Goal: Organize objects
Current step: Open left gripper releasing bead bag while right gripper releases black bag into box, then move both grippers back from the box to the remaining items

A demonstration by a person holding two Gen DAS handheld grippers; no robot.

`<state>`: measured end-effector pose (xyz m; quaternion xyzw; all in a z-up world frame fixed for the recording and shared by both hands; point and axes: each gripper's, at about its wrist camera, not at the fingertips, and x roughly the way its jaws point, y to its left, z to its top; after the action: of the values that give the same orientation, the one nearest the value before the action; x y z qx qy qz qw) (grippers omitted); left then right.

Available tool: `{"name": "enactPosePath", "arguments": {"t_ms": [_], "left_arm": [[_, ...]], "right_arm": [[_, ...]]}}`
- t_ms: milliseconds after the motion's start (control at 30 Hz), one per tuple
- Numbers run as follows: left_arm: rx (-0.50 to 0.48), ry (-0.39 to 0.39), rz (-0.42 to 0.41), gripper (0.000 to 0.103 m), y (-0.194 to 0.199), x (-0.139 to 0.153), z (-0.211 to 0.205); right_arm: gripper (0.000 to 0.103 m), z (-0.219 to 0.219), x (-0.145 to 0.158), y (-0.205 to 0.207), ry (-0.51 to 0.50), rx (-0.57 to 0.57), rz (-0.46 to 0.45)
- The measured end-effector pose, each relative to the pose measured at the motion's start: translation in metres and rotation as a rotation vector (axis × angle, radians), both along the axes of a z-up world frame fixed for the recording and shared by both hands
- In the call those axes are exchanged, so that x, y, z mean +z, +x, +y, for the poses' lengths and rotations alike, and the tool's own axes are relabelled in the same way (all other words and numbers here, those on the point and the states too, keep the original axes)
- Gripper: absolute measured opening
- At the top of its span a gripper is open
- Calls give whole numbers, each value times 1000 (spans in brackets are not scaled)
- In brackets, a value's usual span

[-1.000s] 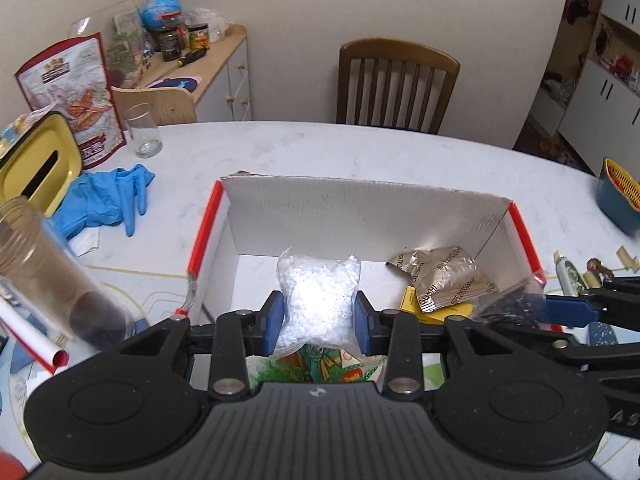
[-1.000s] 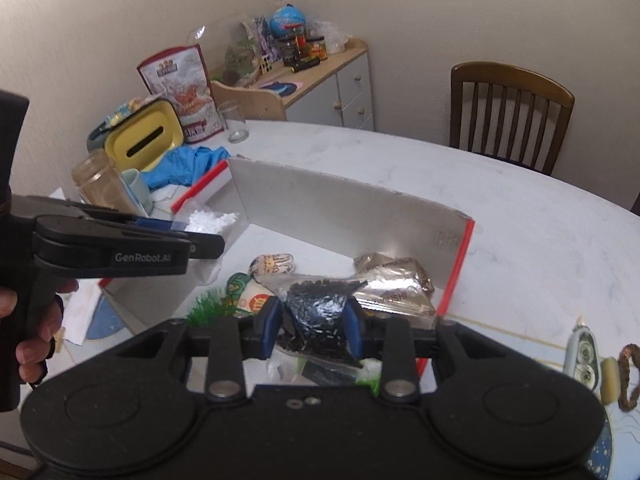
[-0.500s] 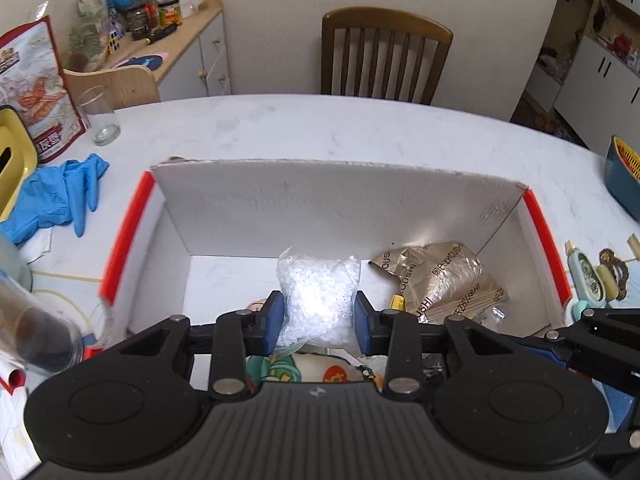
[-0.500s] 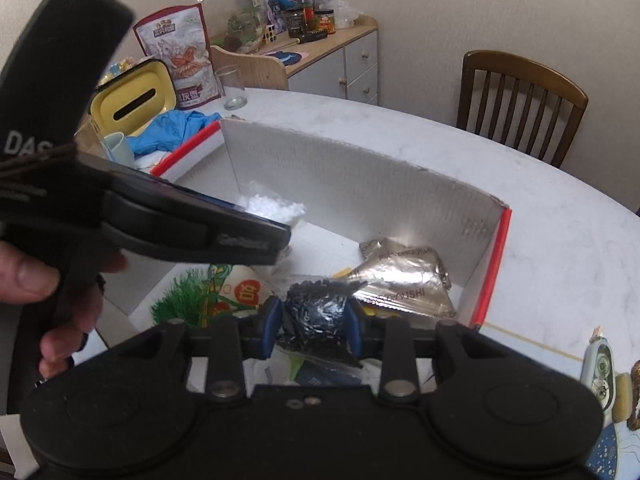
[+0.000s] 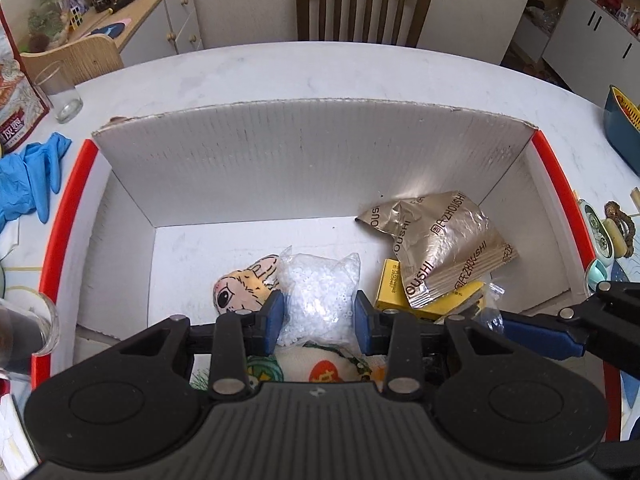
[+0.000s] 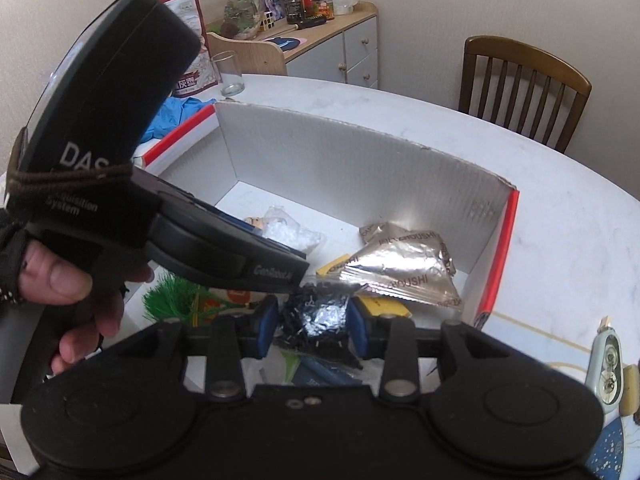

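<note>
With the left hand-held gripper [image 5: 316, 316] pinching a bag of white beads [image 5: 318, 292] and the right hand-held gripper [image 6: 312, 326] pinching a bag of black bits [image 6: 316, 320] over the crowded box [image 5: 312, 160], either thin bag may snag or tear.

White table [image 5: 360, 76]; box [image 5: 304, 152], gloves [image 5: 28, 184]

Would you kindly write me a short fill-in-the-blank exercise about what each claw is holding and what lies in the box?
1. The left claw is shut on a clear bag of ____ beads.
2. The right claw is shut on a clear bag of small ____ pieces.
3. In the white box, the crumpled gold foil pouch lies partly over a ____ carton.
4. The box's two side flaps have ____ edges.

Missing words: white; black; yellow; red
</note>
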<state>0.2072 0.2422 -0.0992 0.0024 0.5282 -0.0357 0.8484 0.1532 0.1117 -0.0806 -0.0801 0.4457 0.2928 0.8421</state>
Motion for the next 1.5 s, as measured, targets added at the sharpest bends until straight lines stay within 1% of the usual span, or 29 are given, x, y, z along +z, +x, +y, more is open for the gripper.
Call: {"name": "enactPosePath", "arguments": {"t_ms": [33,100,167,200,233,300,433,567,633,700,833,867,933,1067,1133,1200,1267,1333,1500], "left_arm": [[1,-3,3,36,0,-1,1],[7,-8,4,37,0,-1,2],[14,-17,3,42,0,1,3],[19,-22,0,49,-1,2,4],[23,-21,-8,59,-3,3,5],[29,-13,-34,69,-7,8,5],[32,-19,-52,69,-14,15,6],[37,-23,-80,69,-24,25,7],[37,-16,-98,74,-31,31,6],[38,-17,-115,74,-38,36,7],[36,-15,-145,75,-52,46,5],[33,-13,-152,75,-56,49,4],[27,-14,-167,80,-63,53,1],[14,-12,-196,81,-78,62,-5],[15,-24,-204,84,-84,67,-6],[22,-23,-213,85,-90,71,-9],[25,-22,-221,85,-96,75,-11],[30,-15,-227,90,-100,78,-16],[32,1,-245,91,-111,85,-30]], "right_arm": [[40,0,0,0,1,2,-2],[48,-1,1,-1,4,1,-5],[50,-2,1,-3,2,3,-12],[53,-3,1,-4,1,3,-15],[54,-4,2,-5,2,3,-18],[58,-6,3,-7,8,5,-22],[62,-11,9,-12,23,3,-33],[63,-17,17,-18,44,1,-37],[67,-21,22,-22,60,2,-44],[72,-26,28,-27,76,3,-57],[73,-32,38,-36,96,10,-71],[75,-34,41,-39,101,15,-76],[79,-37,47,-44,113,23,-91],[87,-47,56,-54,156,34,-90],[89,-54,61,-58,174,40,-94],[93,-60,65,-63,190,40,-100],[95,-68,69,-68,197,43,-112],[97,-76,73,-72,203,47,-124],[97,-96,80,-83,213,57,-152]]}}
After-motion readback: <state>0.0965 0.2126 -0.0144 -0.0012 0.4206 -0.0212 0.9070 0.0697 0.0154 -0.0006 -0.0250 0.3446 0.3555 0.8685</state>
